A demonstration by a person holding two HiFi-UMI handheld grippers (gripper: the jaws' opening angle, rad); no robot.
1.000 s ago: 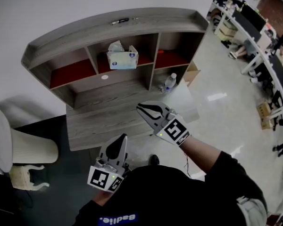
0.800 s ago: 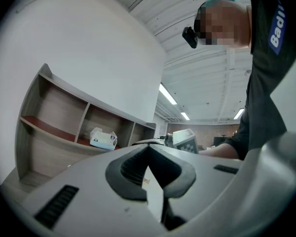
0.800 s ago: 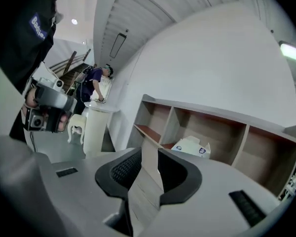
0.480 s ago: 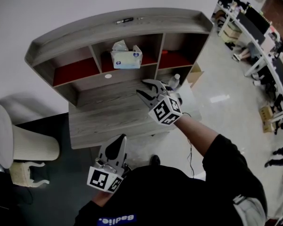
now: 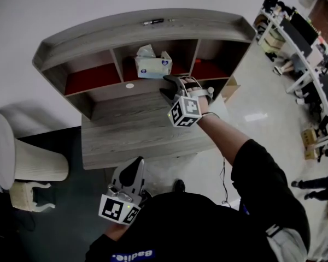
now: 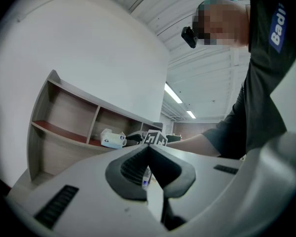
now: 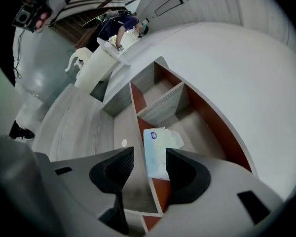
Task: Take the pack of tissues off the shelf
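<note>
Currently the pack of tissues (image 5: 153,66) sits in the middle compartment of the shelf (image 5: 142,29), upper level, on a red board. Right gripper (image 5: 165,84) is just in front of that compartment, jaws apart & opening. The pack shows ahead thru the gap, not touched. Left gripper (image 5: 138,164) hangs low by the person's body, off the desk (image 5: 131,138) edge, jaws together w/ nothing betw. them.

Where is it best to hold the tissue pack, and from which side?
Probably pinch the tissue pack top and bottom, coming from the shelf's open front: it lies flat, long side forward, walled behind and above. The right gripper's fingers are opening, nothing between them yet.
</note>
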